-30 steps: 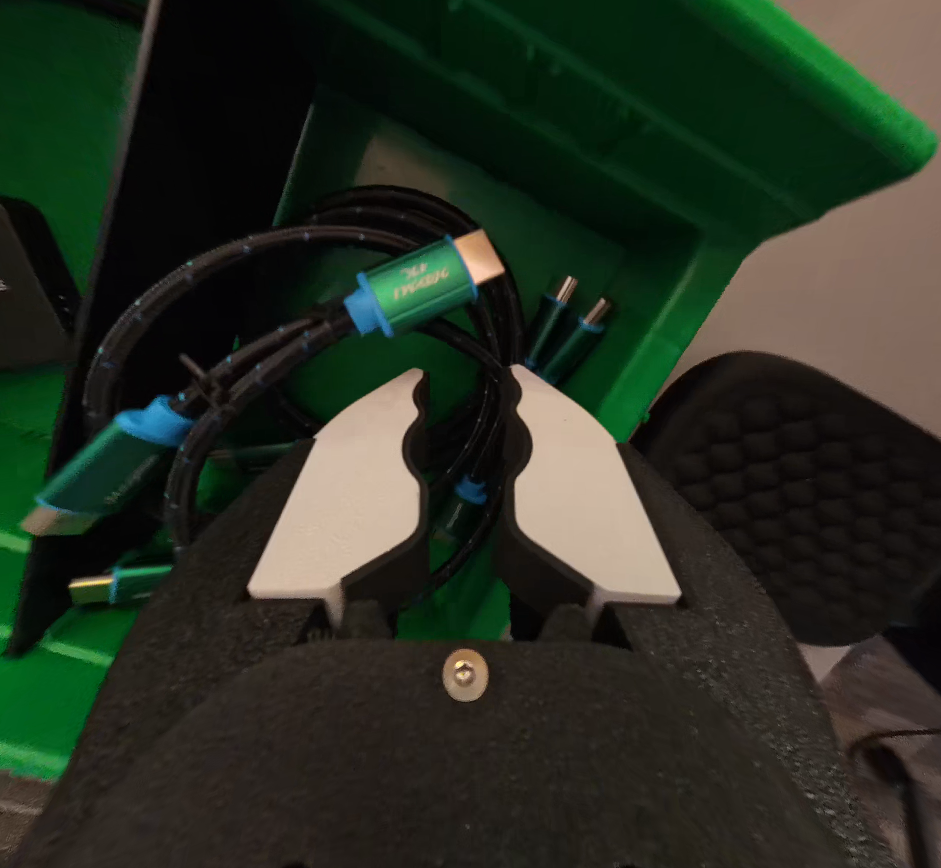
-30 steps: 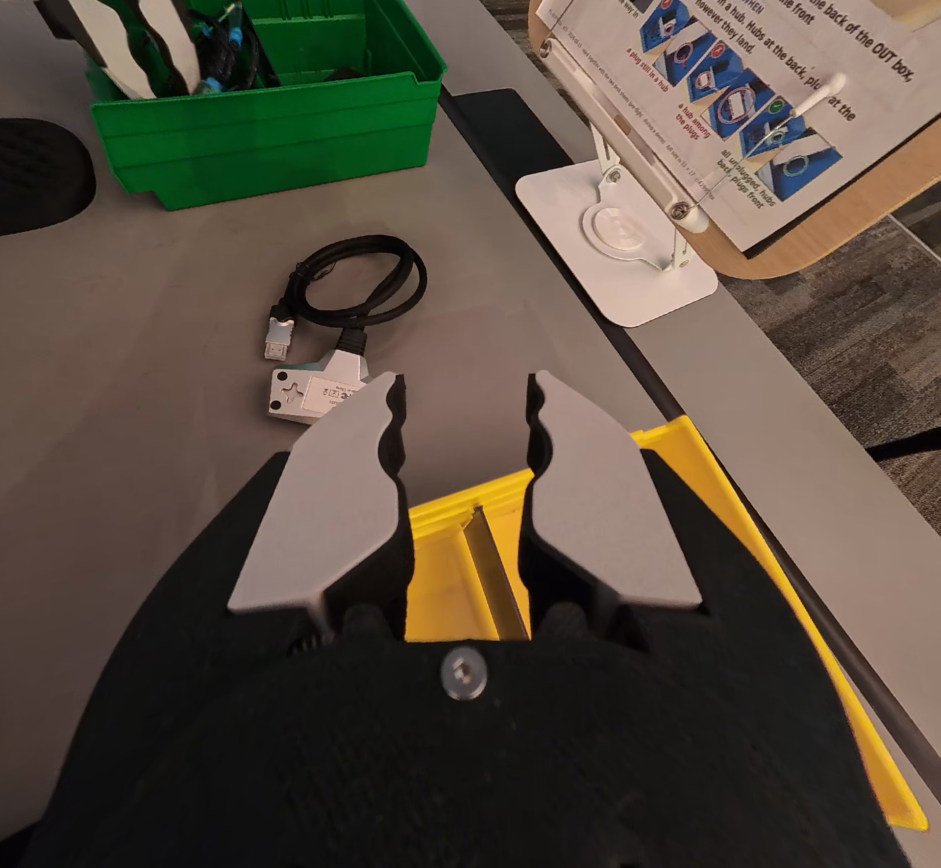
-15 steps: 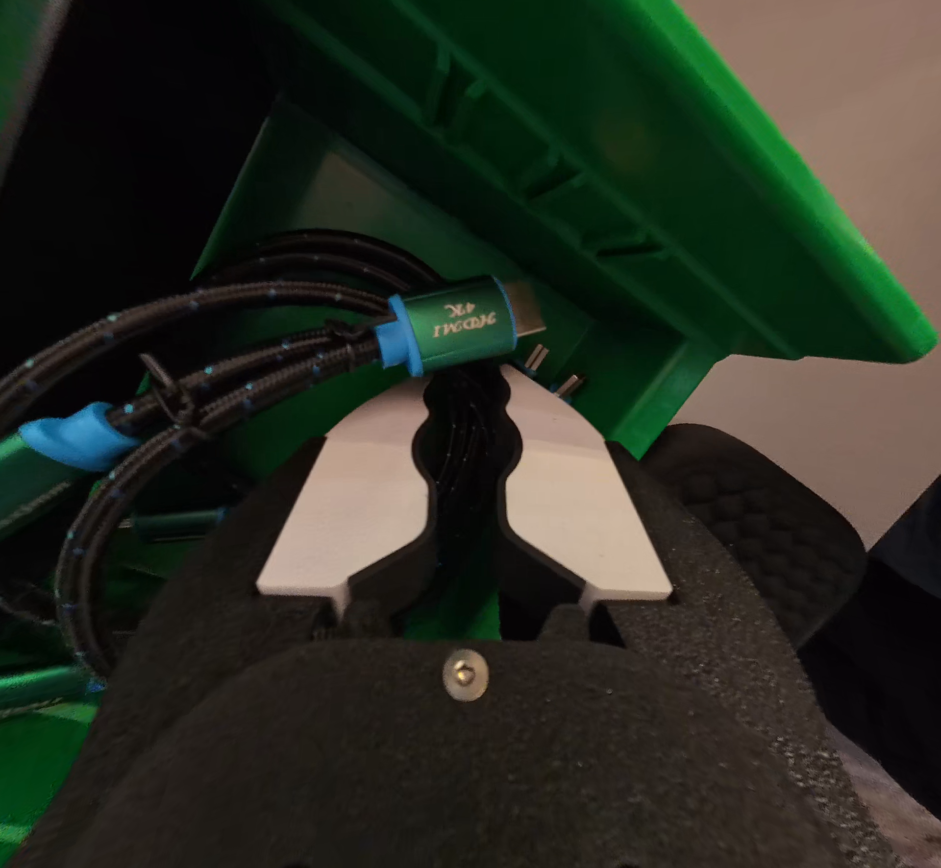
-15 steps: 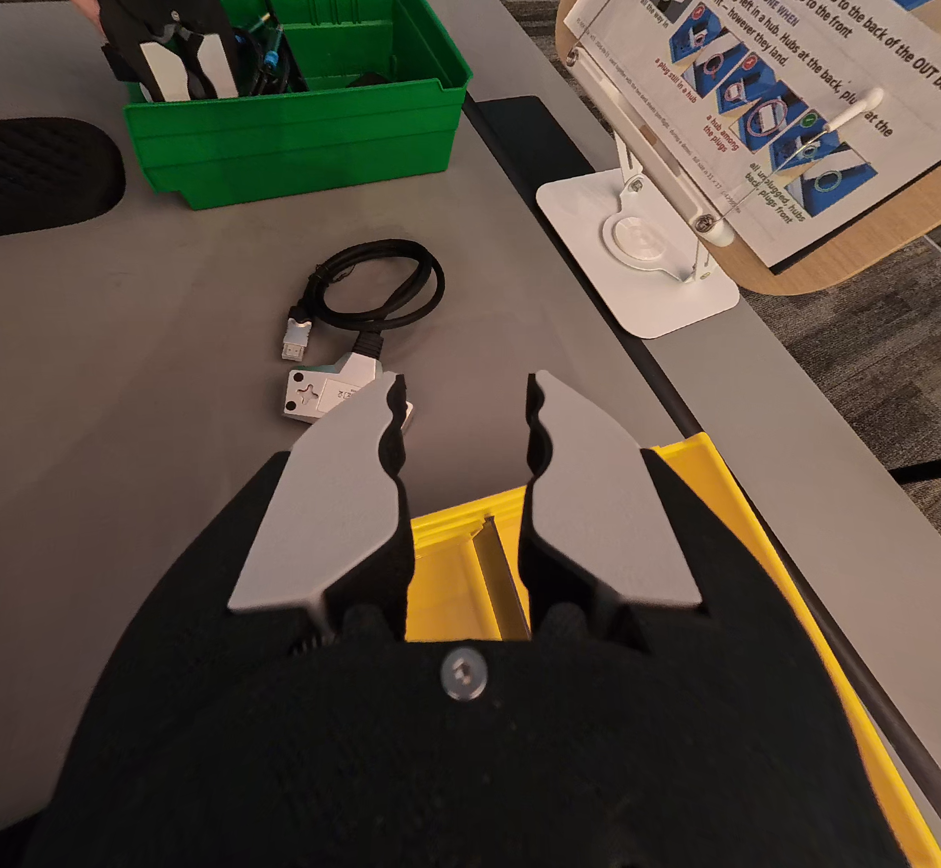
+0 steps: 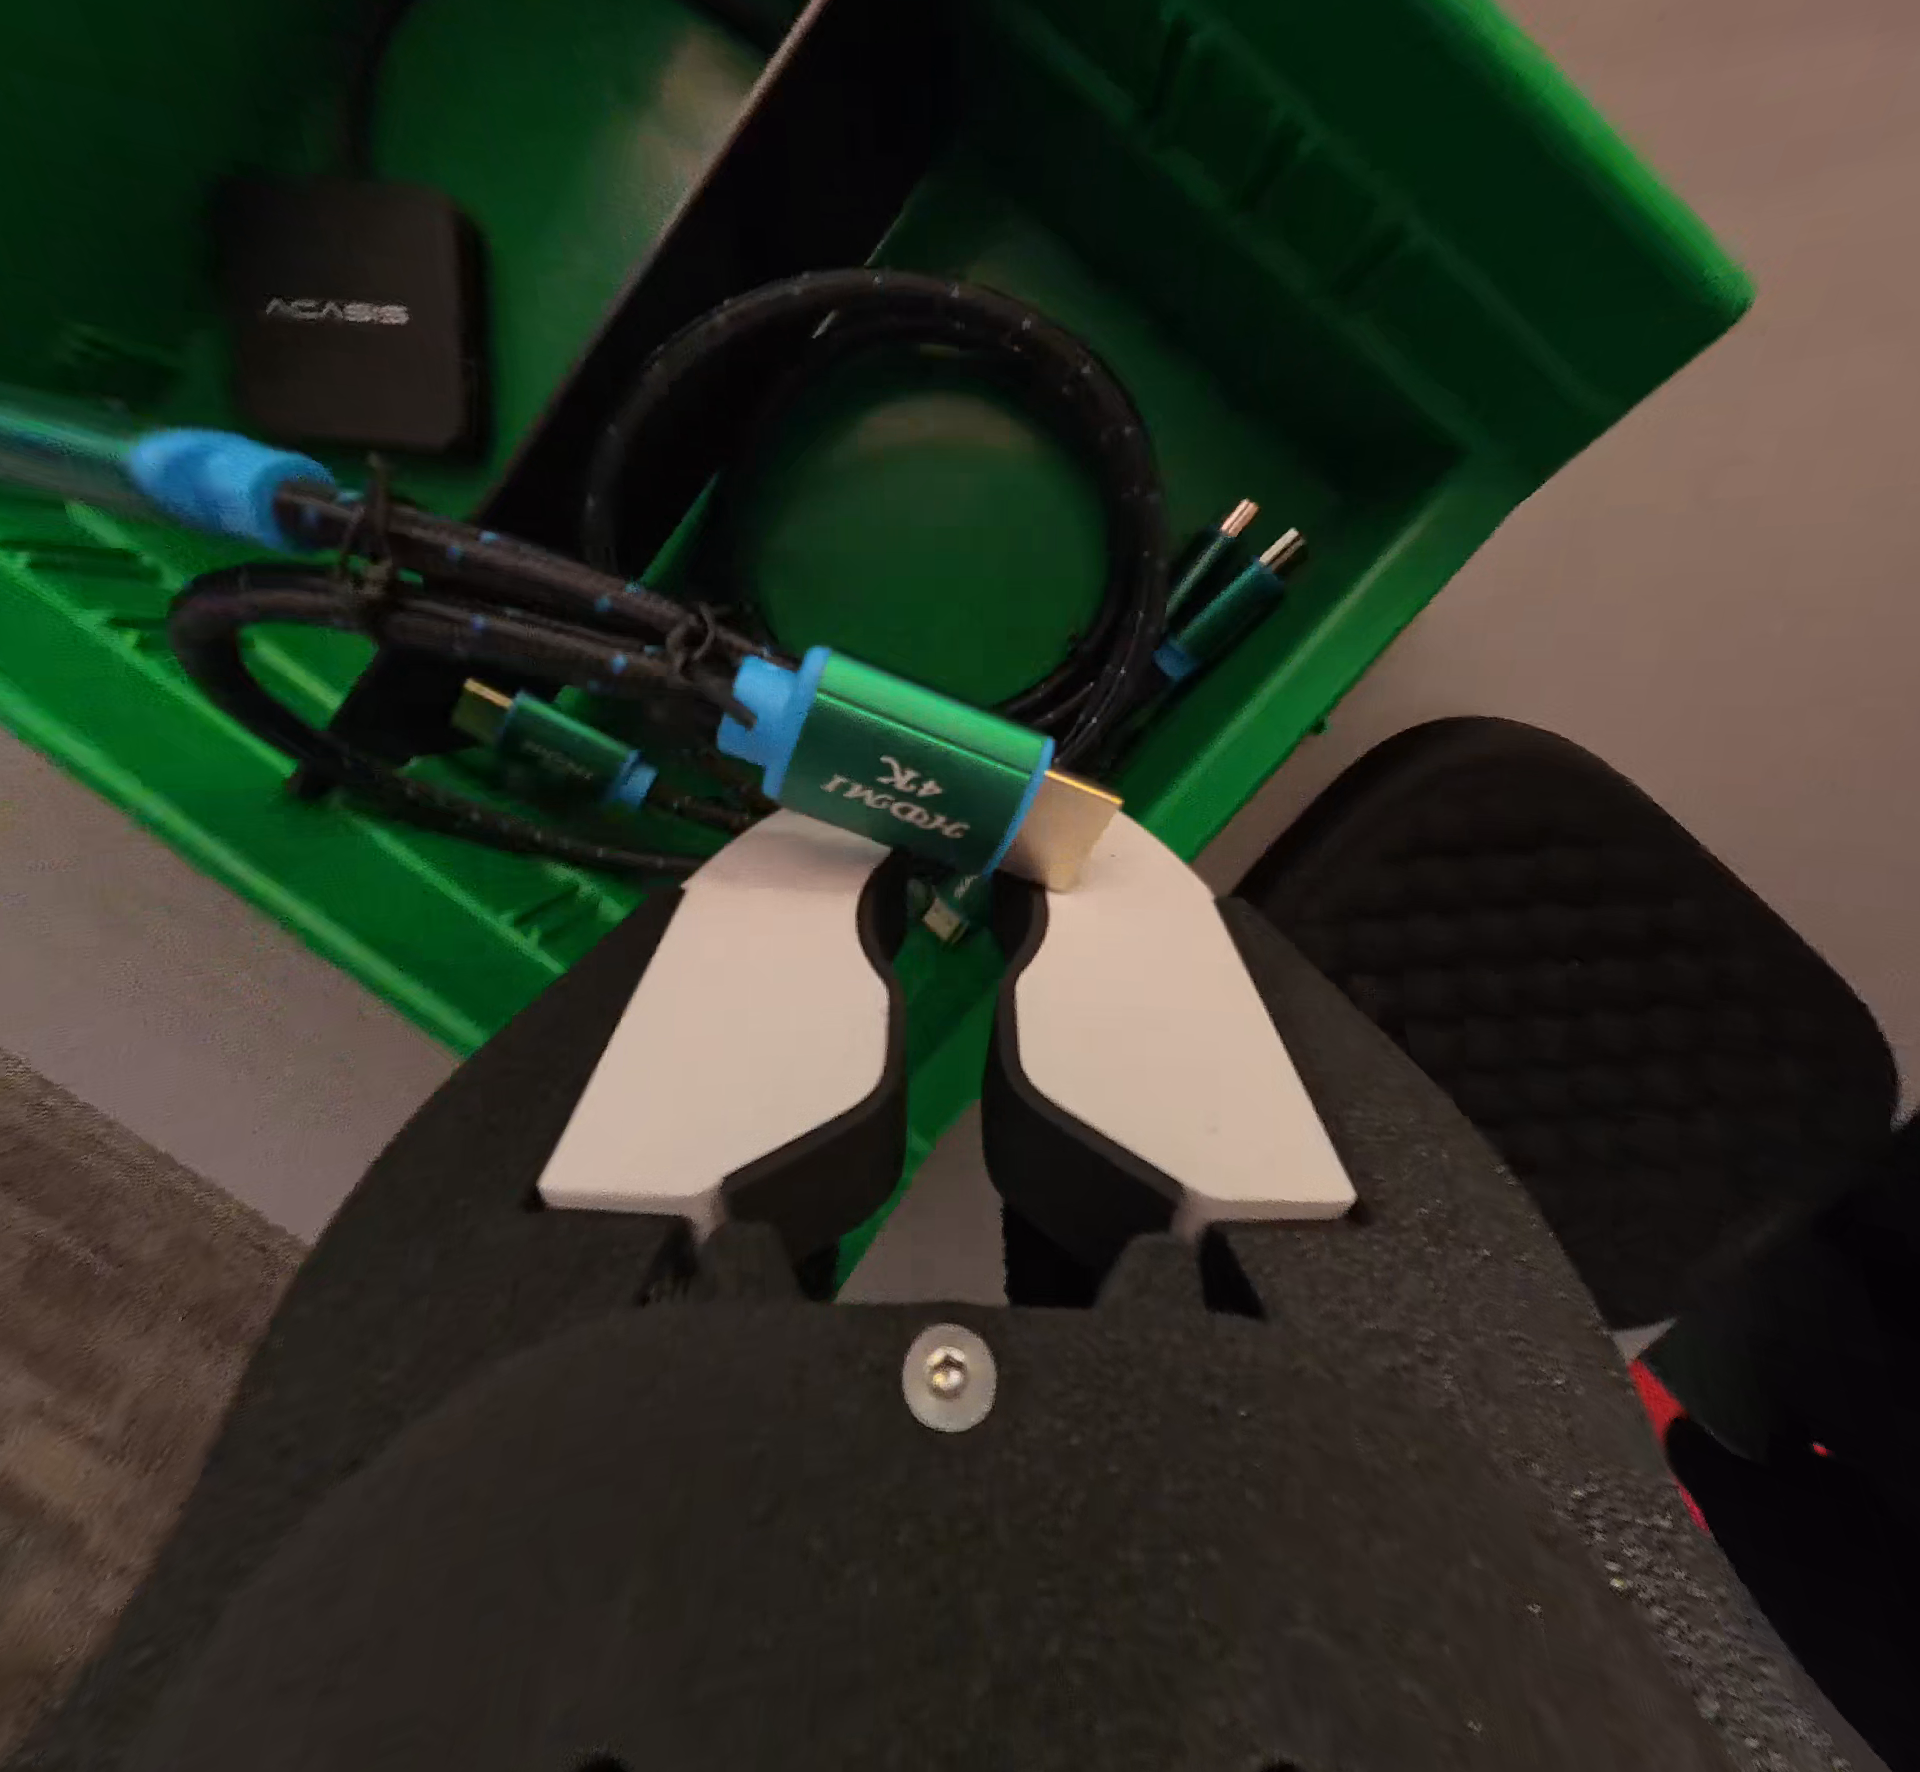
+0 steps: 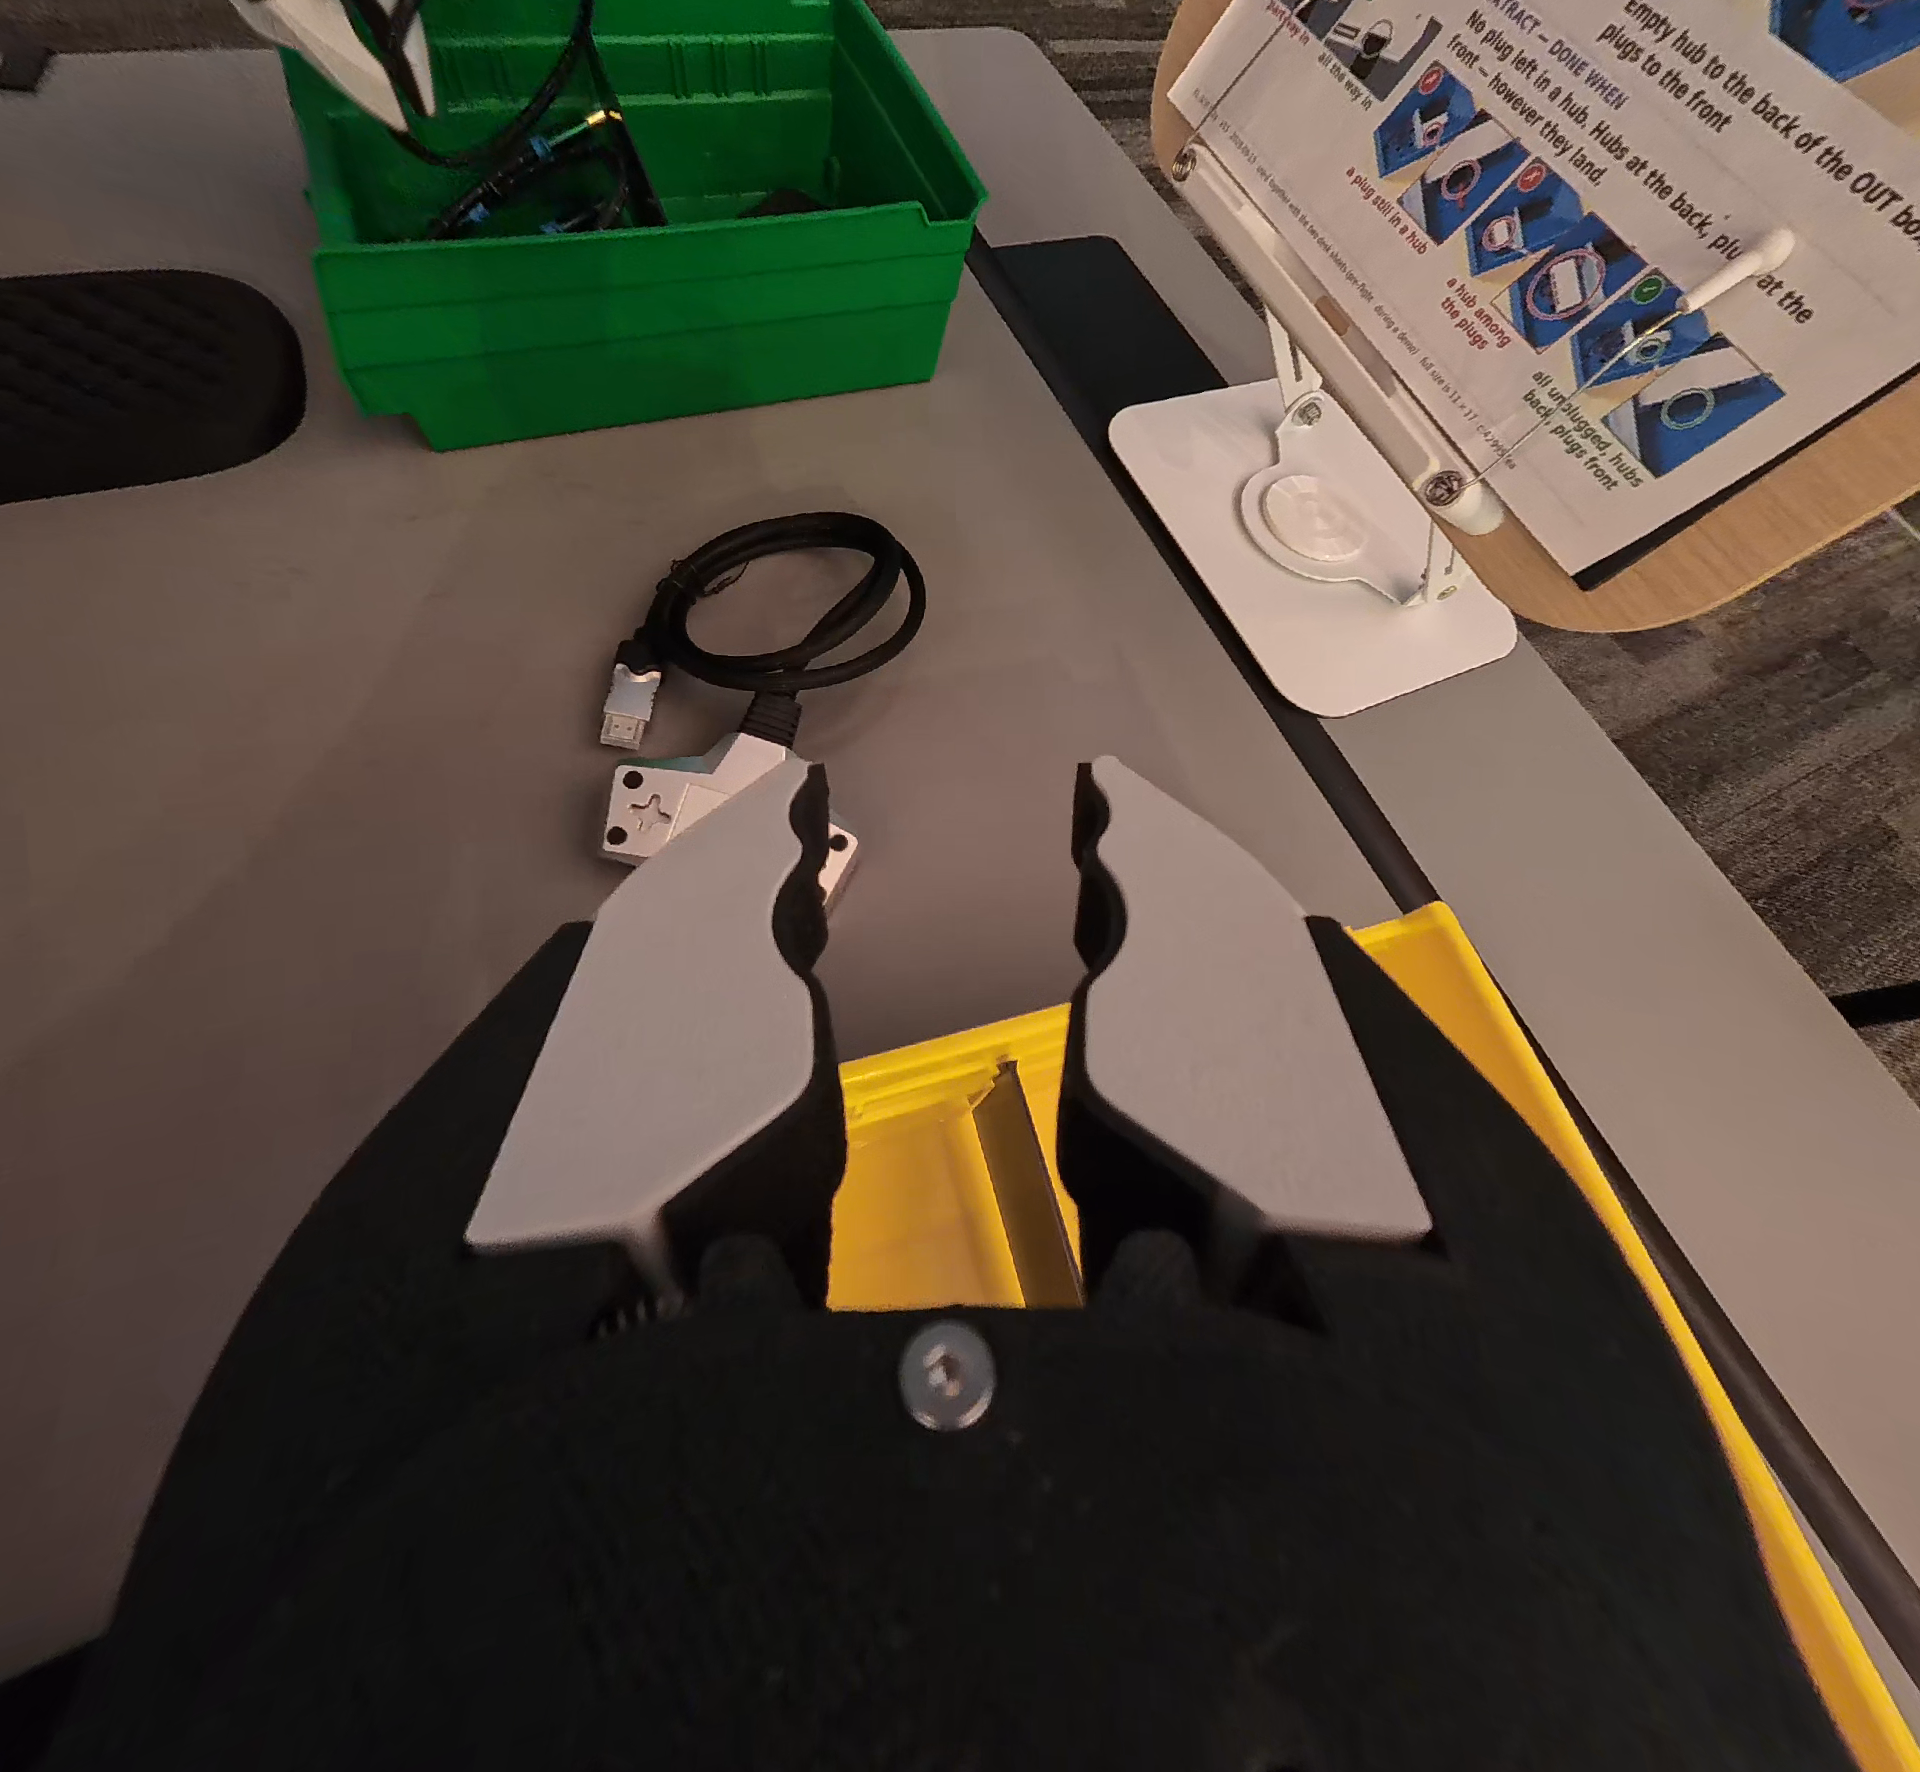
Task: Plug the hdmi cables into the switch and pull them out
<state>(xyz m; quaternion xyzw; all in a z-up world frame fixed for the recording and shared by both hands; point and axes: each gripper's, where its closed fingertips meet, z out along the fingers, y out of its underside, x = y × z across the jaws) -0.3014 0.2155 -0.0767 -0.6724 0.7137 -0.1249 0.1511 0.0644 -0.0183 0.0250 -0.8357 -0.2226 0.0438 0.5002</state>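
Though drawn nearly shut, with only a slit between the pale fingers, pinches a tied bundle of black braided hdmi cables [image 5: 499, 579] in the left gripper [image 5: 940, 875]. Hides the exact point of grip behind a green plug [image 5: 904, 766] with blue collars and a gold tip, lying across the fingertips. Seen from the right wrist view, hangs the same bundle from the tips, raised above a green bin [image 5: 1351, 164], with loose loops trailing down into it.

Beyond the tips, looks down into that bin: a black divider [image 5: 831, 112] splitting it, a coiled cable [image 5: 1091, 434] and two more plugs [image 5: 1236, 579] in the near compartment, a small black box [image 5: 353, 320] in the far one. Blurs a blue-collared plug cut off at the left edge. Leaves a textured black pad [image 5: 1558, 943] just beside the bin, partly cut off.

Spreads the right gripper [image 6: 945, 818] wide, holding nothing, above a yellow bin [image 6: 1455, 974] mostly hidden under its black body. Shows the silver switch [image 6: 665, 808] flat on the grey table [image 6: 312, 787], one end covered by the left finger. Curls its own black lead [image 6: 810, 600] just behind, ending in a silver connector [image 6: 631, 709], unplugged. Keeps switch and bundle well apart. Crops an instruction sheet [image 6: 1558, 164] on a white stand [image 6: 1351, 579] at the right edge.
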